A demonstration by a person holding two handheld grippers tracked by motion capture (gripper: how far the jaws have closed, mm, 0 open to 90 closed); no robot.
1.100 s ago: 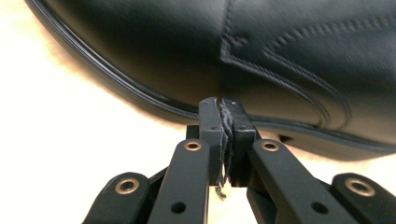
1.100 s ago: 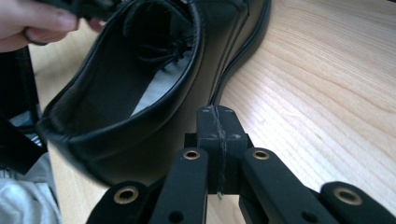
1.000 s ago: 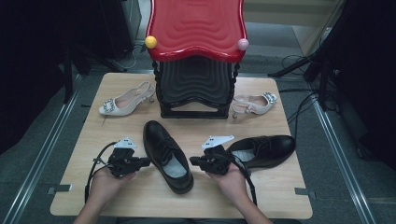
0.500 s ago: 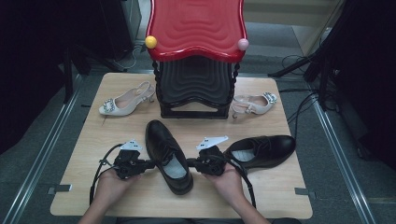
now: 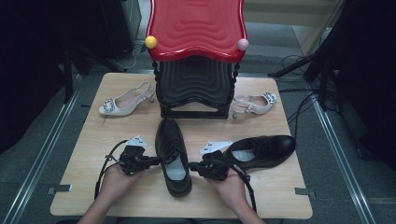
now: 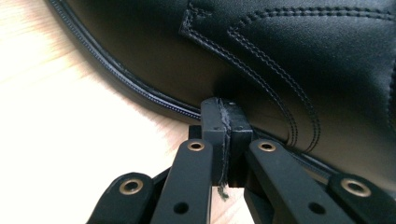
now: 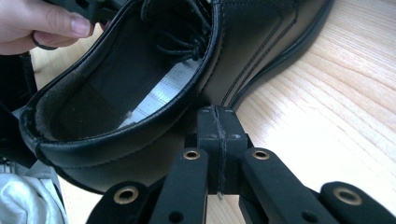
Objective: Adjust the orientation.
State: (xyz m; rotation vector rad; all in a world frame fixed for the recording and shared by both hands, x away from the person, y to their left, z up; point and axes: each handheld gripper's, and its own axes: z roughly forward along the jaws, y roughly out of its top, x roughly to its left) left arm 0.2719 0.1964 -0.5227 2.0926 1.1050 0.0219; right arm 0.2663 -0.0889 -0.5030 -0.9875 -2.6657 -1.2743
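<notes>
A black leather lace-up shoe (image 5: 173,156) lies on the wooden table (image 5: 116,135), toe toward the far side. My left gripper (image 5: 156,162) is shut and empty, its tips pressed against the shoe's left side (image 6: 280,60). From the other side my right gripper (image 5: 192,166) is also shut, tips touching the shoe's outer wall (image 7: 219,70) near the heel opening. A second black shoe (image 5: 261,150) lies on its side at the right. Two beige slingback heels rest farther back, one on the left (image 5: 123,99) and one on the right (image 5: 254,103).
A black stacked shoe rack (image 5: 196,86) with a red wavy top (image 5: 196,25) stands at the table's far middle. Cables trail from both grippers toward the near edge. The table edges drop to grey floor on both sides.
Both grippers have moved inward toward the middle shoe, from apart on either side to touching its sides. The shoes have not shifted.
</notes>
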